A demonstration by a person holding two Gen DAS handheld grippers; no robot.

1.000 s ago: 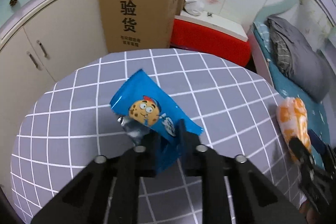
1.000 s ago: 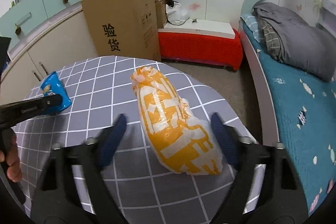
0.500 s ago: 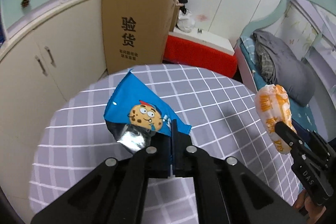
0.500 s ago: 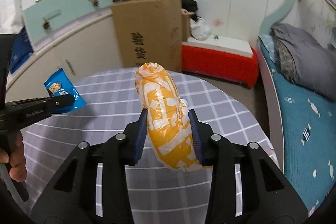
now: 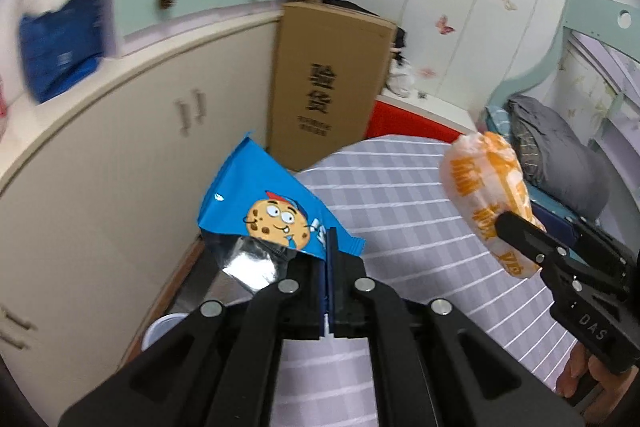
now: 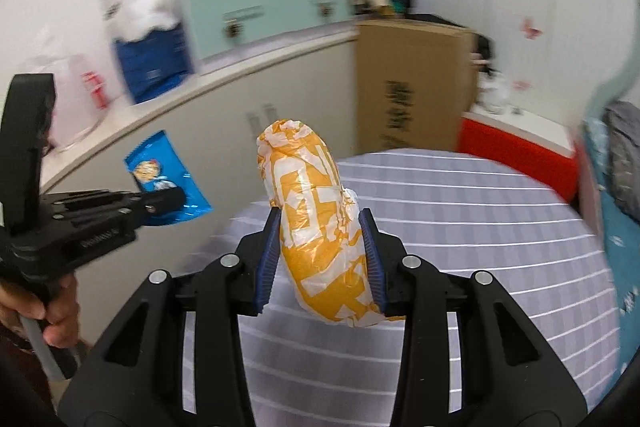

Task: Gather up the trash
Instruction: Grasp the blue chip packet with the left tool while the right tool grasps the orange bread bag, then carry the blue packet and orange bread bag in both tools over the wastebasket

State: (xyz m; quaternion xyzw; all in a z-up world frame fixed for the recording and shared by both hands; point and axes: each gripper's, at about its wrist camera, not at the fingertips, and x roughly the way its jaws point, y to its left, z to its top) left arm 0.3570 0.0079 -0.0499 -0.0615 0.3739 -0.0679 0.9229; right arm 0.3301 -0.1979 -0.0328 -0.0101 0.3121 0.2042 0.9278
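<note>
While both tongs, left (image 5: 329, 269) and right (image 6: 320, 259), are closed on the blue cookie wrapper (image 5: 264, 211) and the orange bag (image 6: 316, 231), you must drop them, perhaps into that white bin (image 5: 164, 327).

Cookie wrapper (image 5: 264, 211) glossy foil; orange bag (image 6: 320, 227) thin crinkled plastic, probably.

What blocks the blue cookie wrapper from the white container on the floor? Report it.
Nothing visible. The left gripper holds the blue cookie wrapper in the air past the table's edge; the white container shows below, partly hidden behind the gripper.
</note>
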